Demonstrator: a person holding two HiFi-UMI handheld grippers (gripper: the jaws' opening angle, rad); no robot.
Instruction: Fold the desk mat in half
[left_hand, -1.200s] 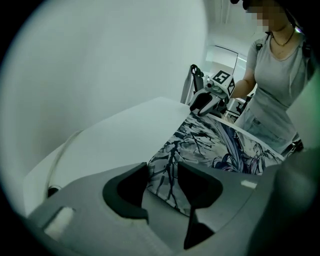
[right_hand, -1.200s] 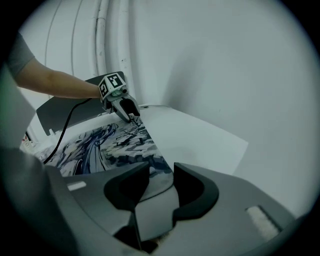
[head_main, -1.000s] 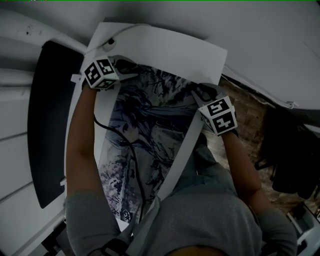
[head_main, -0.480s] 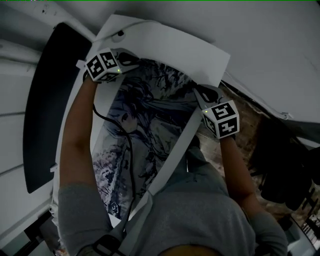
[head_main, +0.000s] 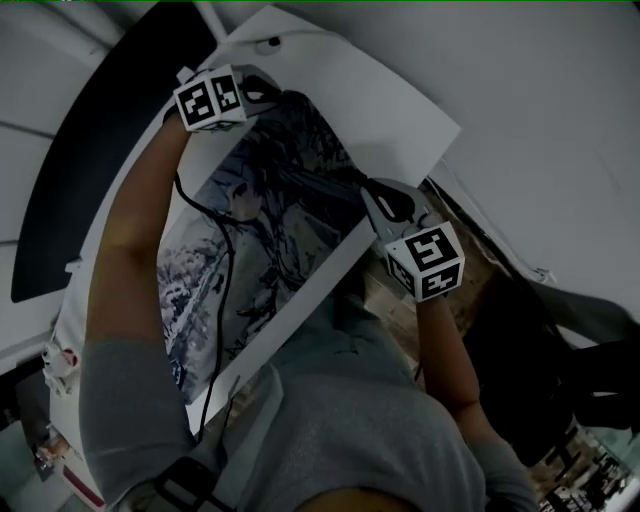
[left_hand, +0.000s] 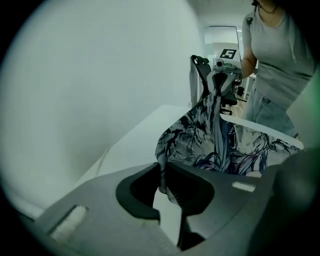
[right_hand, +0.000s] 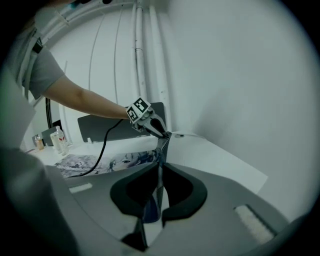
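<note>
White surface (head_main: 385, 100) against a plain wall, dim lighting, nothing fancy. Spread across it, printed side up: the desk mat (head_main: 270, 210), one short end raised off the surface, the rest lying flat. Looks stretched fairly taut along that raised edge in both gripper views. Pinched at one corner by the left hand-held gripper (head_main: 278, 97), at the other corner by the right hand-held gripper (head_main: 376, 197). Both sets of jaws just done closing in, now pressed onto the thin edge with only the sheet between the pads. Seems like a proper grab on both sides.

Key bit for the fold: long axis running away from the held end, toward the lower left of the head view, out under the person's left arm. So, free short end well apart from both hand-held grippers, about equally far from each, no obviously nearer hand. Guessing next up: carrying the raised end over along that axis to meet the far one, both hands together to keep the edge square. Worth watching the black cable (head_main: 229, 262) draped over the print, right in the fold's path.
</note>
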